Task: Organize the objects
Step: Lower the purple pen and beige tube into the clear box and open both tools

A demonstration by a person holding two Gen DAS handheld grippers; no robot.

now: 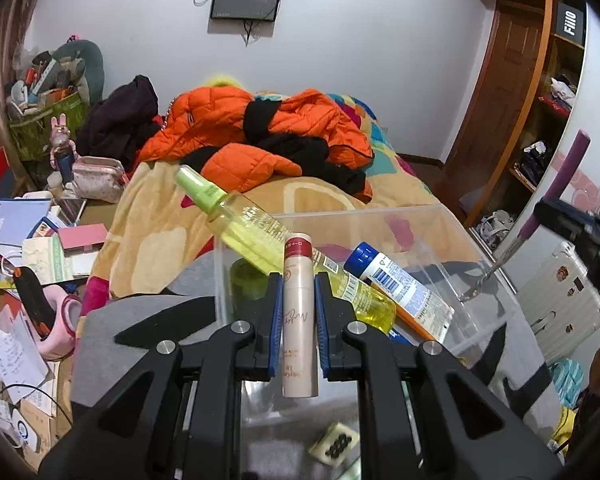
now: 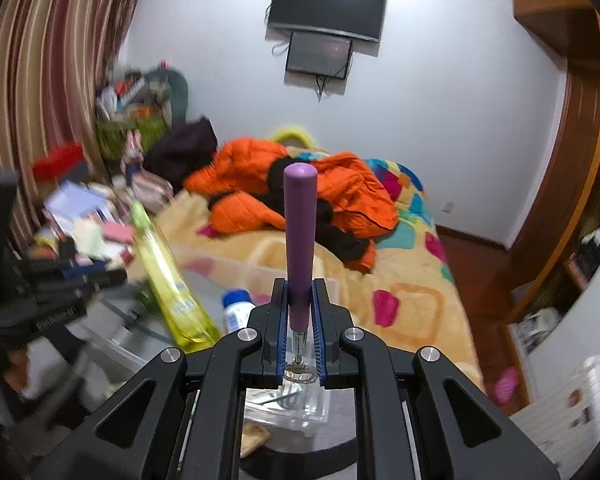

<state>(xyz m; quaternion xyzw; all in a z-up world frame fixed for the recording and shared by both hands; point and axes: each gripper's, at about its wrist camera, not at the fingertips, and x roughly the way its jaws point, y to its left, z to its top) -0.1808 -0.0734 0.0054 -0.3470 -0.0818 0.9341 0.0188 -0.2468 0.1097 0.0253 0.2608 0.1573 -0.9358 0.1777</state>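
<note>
My left gripper (image 1: 299, 280) is shut on a beige tube with a red cap (image 1: 298, 312), held upright over a clear plastic bin (image 1: 452, 220). In the bin lie a yellow spray bottle (image 1: 276, 240) with a green cap and a white tube with a blue cap (image 1: 404, 288). My right gripper (image 2: 300, 286) is shut on a purple-handled tool (image 2: 299, 240) with its metal end pointing down. From the left wrist view the right gripper (image 1: 580, 236) holds that tool (image 1: 556, 184) over the bin's right side. The yellow bottle (image 2: 172, 280) and white tube (image 2: 238, 308) show left of it.
A bed (image 1: 160, 216) with an orange jacket (image 1: 260, 128) and black clothes lies behind the bin. A cluttered desk (image 1: 40, 248) with papers and a pink object stands left. A white suitcase (image 1: 560, 292) and wooden shelves (image 1: 540, 80) are on the right.
</note>
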